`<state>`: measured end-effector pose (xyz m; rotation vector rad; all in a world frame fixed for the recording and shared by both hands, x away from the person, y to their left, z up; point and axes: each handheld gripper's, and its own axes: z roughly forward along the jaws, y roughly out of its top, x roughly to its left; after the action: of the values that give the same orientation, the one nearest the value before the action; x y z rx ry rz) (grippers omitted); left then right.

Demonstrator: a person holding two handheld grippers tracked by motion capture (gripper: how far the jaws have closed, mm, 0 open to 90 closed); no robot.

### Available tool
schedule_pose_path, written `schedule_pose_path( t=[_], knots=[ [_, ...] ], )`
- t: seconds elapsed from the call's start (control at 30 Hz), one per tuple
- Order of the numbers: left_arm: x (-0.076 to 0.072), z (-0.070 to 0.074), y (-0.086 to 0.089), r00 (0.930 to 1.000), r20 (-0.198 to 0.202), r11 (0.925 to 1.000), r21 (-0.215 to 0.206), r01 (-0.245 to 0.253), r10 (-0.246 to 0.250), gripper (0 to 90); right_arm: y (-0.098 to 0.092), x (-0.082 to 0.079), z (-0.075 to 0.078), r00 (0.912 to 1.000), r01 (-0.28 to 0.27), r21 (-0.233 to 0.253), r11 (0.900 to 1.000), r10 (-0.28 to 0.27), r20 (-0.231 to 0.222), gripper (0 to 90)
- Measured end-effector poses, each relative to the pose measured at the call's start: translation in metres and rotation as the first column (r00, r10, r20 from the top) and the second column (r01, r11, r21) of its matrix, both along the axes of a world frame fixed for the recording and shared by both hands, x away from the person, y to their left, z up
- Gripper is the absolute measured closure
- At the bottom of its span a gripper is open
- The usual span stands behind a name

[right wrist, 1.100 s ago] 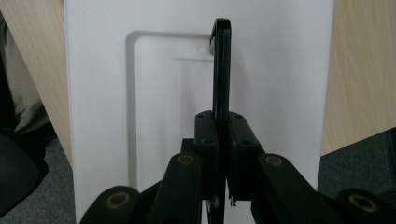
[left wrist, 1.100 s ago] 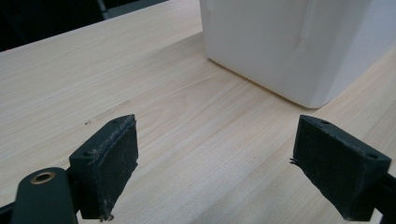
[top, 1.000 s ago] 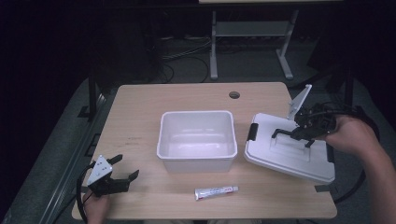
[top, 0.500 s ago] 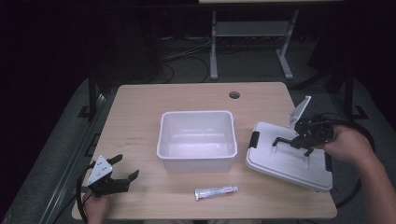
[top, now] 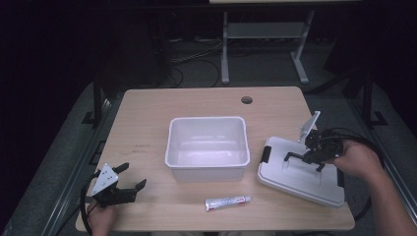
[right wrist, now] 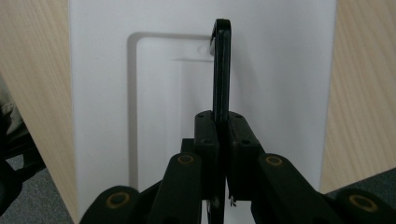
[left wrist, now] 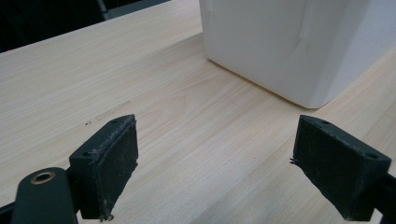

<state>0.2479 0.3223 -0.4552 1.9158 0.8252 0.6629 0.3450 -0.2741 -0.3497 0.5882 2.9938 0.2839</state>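
High view: right gripper (top: pixel 301 158) sits over the white lid (top: pixel 300 174), which lies flat at the right side of the wooden surface (top: pixel 147 113), just right of the white bin (top: pixel 207 147) and apart from it. Lid's near right corner reaches the surface edge. A black latch shows on the lid's left edge. The person's right hand (top: pixel 356 158) holds the gripper from the right.

Right gripper view: jaws clenched on the lid's black handle (right wrist: pixel 221 70); the handle stands edge-on, upright between the two pads (right wrist: pixel 207 135), and runs away from the camera over the recessed panel of the lid (right wrist: pixel 280 70). Wood visible on both sides of the lid.

High view: left gripper (top: pixel 129 178) rests at the near left corner of the surface, well apart from the bin, held by the left hand (top: pixel 101 216) at the near edge.

Left gripper view: jaws released, spread wide, nothing between them but bare wood; a corner of the bin (left wrist: pixel 289 42) lies beyond.

High view: a small white tube (top: pixel 227 202) lies on the surface near the front edge, just near of the bin, not touching it. Bin interior appears empty.
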Motion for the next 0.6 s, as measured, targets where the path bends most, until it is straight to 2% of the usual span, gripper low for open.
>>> schedule_pose_path(
  t=[0.6],
  knots=[
    [-0.001,0.000,0.001,1.0000,0.001,1.0000,-0.002,-0.003,0.003,13.6,0.013,0.010,-0.031,0.9998,-0.006,0.003,1.000,0.006,-0.017,83.9]
  ],
)
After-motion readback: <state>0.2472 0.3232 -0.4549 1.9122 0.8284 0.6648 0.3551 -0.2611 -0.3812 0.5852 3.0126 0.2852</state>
